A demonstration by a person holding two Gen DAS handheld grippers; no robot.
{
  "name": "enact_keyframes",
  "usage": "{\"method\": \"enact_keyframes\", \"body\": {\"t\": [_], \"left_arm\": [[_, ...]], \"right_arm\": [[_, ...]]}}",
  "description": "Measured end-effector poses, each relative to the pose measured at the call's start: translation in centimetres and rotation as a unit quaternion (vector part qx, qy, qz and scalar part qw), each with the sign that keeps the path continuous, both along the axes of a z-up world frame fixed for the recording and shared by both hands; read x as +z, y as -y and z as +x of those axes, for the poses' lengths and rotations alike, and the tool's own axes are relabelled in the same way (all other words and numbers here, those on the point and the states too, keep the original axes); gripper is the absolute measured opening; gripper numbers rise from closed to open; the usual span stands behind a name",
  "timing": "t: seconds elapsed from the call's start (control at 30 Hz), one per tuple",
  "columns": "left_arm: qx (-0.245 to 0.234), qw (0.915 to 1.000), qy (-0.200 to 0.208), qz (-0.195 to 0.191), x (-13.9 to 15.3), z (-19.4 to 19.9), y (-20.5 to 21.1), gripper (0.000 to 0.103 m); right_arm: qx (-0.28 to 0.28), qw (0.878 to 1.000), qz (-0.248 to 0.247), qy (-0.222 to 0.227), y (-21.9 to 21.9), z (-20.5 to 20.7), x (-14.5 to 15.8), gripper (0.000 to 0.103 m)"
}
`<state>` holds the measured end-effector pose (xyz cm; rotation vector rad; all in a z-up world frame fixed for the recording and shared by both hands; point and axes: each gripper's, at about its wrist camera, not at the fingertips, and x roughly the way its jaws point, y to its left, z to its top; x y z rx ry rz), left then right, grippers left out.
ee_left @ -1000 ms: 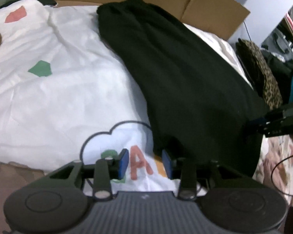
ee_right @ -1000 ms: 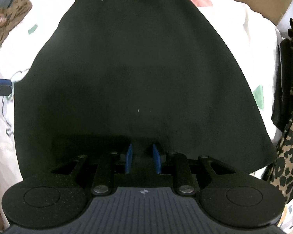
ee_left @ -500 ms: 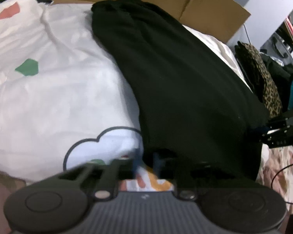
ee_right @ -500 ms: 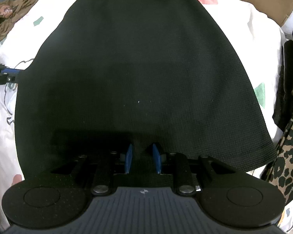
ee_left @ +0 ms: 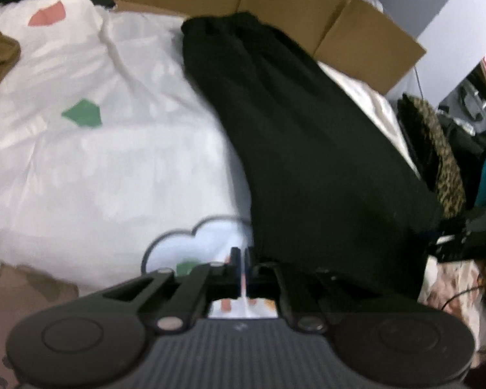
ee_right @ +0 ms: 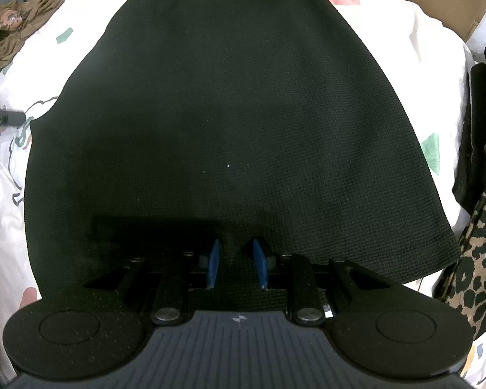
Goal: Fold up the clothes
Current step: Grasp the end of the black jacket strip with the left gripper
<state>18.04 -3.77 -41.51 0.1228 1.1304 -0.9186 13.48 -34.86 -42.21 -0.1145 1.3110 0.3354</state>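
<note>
My left gripper has just closed; its jaws meet at the black skirt's near left corner, though I cannot tell if it pinches skirt or sheet. My right gripper clamps the skirt's near hem, cloth bunched between its blue pads. The skirt lies flat across the white printed sheet, waistband toward the cardboard at the far edge

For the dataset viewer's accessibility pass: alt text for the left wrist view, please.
The left gripper, shut, sits at the near left corner of a black garment; whether it pinches that cloth or the white patterned bed sheet is unclear. The garment lies flat across the sheet, with brown cardboard behind and a leopard-print item at right.
</note>
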Motion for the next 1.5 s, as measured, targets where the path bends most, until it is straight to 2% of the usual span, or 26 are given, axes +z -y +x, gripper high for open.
{"method": "enact_keyframes", "body": {"t": [0.2,0.4,0.47,0.57,0.83,0.97,1.03,1.07,1.2,1.33,1.37,1.4,1.5], "left_arm": [[-0.020,0.9994,0.002,-0.029,1.0,0.0,2.7,0.004],[-0.048,0.9982,-0.017,-0.031,-0.1,-1.3,5.0,0.004],[-0.060,0.9979,-0.019,-0.017,-0.8,-1.8,5.3,0.006],[-0.065,0.9973,-0.017,0.028,-2.1,-2.2,5.2,0.006],[-0.037,0.9968,-0.025,0.066,-2.2,-2.0,2.6,0.003],[-0.009,0.9986,-0.025,0.047,-1.0,-1.1,0.7,0.012],[0.002,0.9990,-0.019,0.042,-0.8,-0.7,0.4,0.024],[0.006,0.9990,-0.022,0.039,-0.9,-0.5,0.4,0.026],[0.023,0.9979,-0.057,0.022,-2.0,0.3,0.4,0.028],[0.050,0.9941,-0.096,0.002,-3.1,0.8,0.6,0.027],[0.057,0.9928,-0.106,-0.003,-3.3,0.8,0.5,0.024],[0.062,0.9916,-0.113,-0.007,-3.3,1.0,0.2,0.006],[0.071,0.9895,-0.124,-0.016,-3.2,1.2,-0.6,0.005]], "right_arm": [[0.001,1.000,-0.002,0.001,-0.3,-0.3,0.0,0.030],[0.002,1.000,-0.002,0.000,-0.5,-0.3,-0.1,0.030],[0.002,1.000,-0.002,0.001,-0.5,-0.3,-0.1,0.030],[0.001,1.000,-0.001,0.002,-0.5,-0.4,-0.1,0.030],[-0.002,1.000,-0.002,-0.005,-0.6,-0.3,-0.1,0.030],[-0.006,1.000,0.001,-0.009,0.2,-0.4,0.5,0.031],[-0.010,1.000,0.005,-0.010,0.2,-0.6,0.6,0.031],[-0.013,1.000,0.008,-0.010,0.0,-0.7,0.6,0.031],[-0.018,1.000,0.011,-0.008,-1.4,-0.4,0.4,0.031],[-0.020,1.000,0.012,-0.003,-1.4,-0.6,0.8,0.031],[-0.020,1.000,0.012,-0.001,-1.3,-0.5,0.5,0.031],[-0.021,1.000,0.011,0.000,-1.2,-0.5,0.4,0.031],[-0.027,1.000,0.008,0.005,-0.3,-0.5,0.8,0.031]]}}
